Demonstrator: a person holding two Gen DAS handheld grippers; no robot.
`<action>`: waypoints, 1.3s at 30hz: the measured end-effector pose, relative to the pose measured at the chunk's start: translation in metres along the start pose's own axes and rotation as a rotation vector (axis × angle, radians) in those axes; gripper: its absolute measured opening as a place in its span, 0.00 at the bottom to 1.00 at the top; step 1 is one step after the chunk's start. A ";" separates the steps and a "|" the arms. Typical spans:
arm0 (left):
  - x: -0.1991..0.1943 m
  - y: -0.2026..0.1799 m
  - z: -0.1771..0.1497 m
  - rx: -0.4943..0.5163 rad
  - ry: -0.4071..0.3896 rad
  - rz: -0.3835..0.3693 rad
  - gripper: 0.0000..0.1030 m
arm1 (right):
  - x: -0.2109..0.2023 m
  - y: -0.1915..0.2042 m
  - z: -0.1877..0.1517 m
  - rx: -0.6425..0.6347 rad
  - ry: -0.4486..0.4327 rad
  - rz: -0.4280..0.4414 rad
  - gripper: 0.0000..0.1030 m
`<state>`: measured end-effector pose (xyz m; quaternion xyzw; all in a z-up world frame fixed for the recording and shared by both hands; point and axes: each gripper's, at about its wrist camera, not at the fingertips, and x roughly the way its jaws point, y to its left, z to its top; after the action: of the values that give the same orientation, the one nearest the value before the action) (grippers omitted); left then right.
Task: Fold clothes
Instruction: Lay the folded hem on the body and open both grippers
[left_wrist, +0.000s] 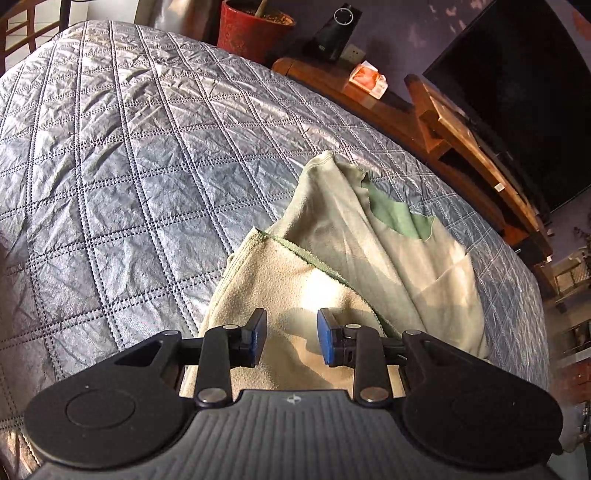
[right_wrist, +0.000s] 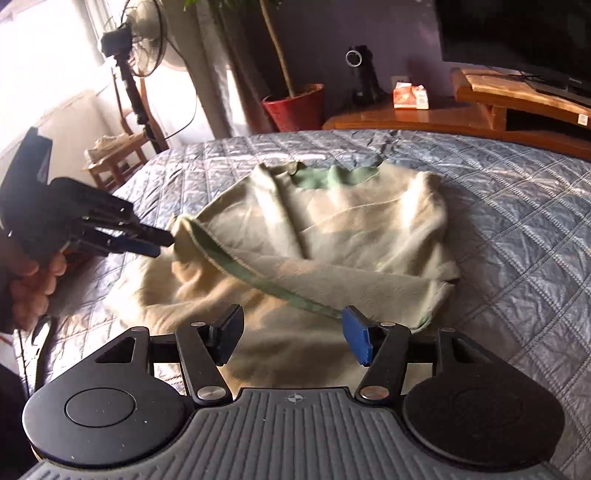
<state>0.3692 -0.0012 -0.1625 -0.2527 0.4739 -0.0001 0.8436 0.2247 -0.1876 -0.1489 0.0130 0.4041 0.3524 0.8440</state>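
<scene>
Now the garment (right_wrist: 314, 236), pale with green trim, lies rumpled and partly folded on the quilted bed (right_wrist: 517, 221). Left tongs (left_wrist: 291, 336) hover over its near fleece, jaws narrowly parted and empty. Right tongs (right_wrist: 291, 336) stand spread wide above its near edge, gripping nothing.

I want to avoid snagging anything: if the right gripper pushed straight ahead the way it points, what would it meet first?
Probably the pale green garment: the right gripper, jaws open, angles down at its fleecy inside, short of the green hem.
</scene>
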 end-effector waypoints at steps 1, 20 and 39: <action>-0.002 0.002 0.000 -0.001 0.000 -0.003 0.25 | 0.006 0.004 0.000 0.008 0.004 0.024 0.63; 0.040 -0.038 0.000 0.124 0.013 0.020 0.28 | 0.029 0.044 0.032 -0.114 -0.108 -0.103 0.74; 0.067 -0.069 -0.005 0.355 0.001 0.112 0.32 | 0.021 -0.067 0.032 0.078 -0.100 -0.325 0.62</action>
<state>0.4181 -0.0796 -0.1886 -0.0729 0.4800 -0.0367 0.8735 0.2949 -0.2164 -0.1616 -0.0024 0.3716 0.1942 0.9078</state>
